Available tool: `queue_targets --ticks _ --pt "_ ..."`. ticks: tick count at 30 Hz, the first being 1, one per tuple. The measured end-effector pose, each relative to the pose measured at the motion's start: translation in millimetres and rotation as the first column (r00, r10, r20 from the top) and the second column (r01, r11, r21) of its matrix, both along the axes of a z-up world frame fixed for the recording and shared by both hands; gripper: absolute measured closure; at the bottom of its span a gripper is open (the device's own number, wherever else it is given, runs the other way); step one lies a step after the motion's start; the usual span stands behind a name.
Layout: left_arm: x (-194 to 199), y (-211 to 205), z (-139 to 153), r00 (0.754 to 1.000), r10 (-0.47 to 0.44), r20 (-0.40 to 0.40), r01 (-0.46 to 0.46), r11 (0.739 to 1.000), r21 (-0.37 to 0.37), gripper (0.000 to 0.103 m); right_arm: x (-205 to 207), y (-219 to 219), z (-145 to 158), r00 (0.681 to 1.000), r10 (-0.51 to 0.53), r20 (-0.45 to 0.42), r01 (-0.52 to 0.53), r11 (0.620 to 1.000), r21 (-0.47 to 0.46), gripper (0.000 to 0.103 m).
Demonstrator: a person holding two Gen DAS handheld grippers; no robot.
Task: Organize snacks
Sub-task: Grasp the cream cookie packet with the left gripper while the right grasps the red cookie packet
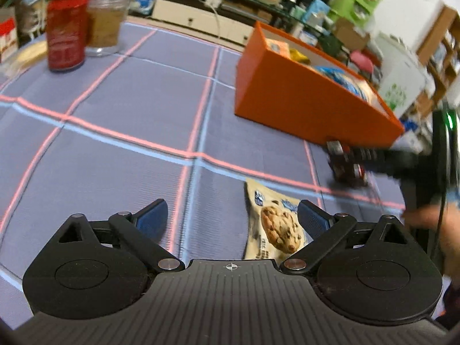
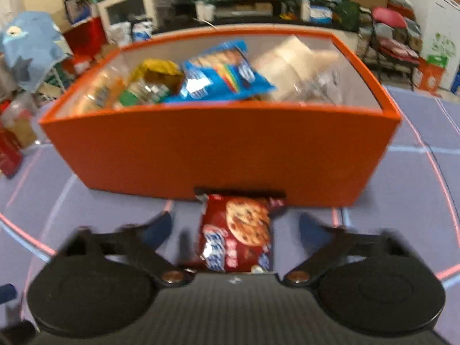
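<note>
Straddling a red cookie packet (image 2: 238, 235), the right gripper (image 2: 235, 230) has its jaws apart, pads clear of the wrapper though blur makes this rough. Packet lies flat on the tablecloth (image 2: 402, 201), just in front of the orange box (image 2: 218, 152). Left gripper (image 1: 232, 218) is wide open, holding nothing; a beige cookie packet (image 1: 276, 227) lies by its right pad. Both packets look light, crinkly, slippery, contents brittle: pinch across the middle, gently. Box already holds several snacks.

left gripper (image 1: 232, 219) fingers wide | cream cookie packet (image 1: 274, 227) (flat) below | orange box (image 1: 302, 106) beyond
</note>
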State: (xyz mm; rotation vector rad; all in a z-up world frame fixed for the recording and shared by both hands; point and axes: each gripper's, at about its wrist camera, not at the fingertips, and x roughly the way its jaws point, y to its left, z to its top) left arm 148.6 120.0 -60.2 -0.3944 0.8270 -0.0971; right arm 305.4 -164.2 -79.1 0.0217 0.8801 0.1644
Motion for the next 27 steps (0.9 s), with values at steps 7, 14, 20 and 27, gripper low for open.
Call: queue_targets --ticks 7,14,20,27 --pt "-8 -12 5 0.999 -0.047 0.020 0.046 0.998 0.041 0.033 -103 -39 -2 0.999 0.044 0.012 -0.043 0.996 -0.075 0.053" --pt "-7 -49 -7 0.990 -0.143 -0.011 0.143 0.978 0.150 0.033 -188 -78 -11 0.995 -0.031 0.093 0.035 0.998 -0.044 0.040" --pt "4 -75 -19 0.990 -0.141 -0.011 0.138 0.951 0.278 0.038 -176 -80 -13 0.994 -0.029 0.104 0.025 0.999 0.046 0.018" --pt "0 -87 -27 0.986 -0.168 0.016 0.150 0.914 0.376 0.041 -192 -69 -26 0.978 0.042 0.202 -0.034 0.998 -0.043 0.011"
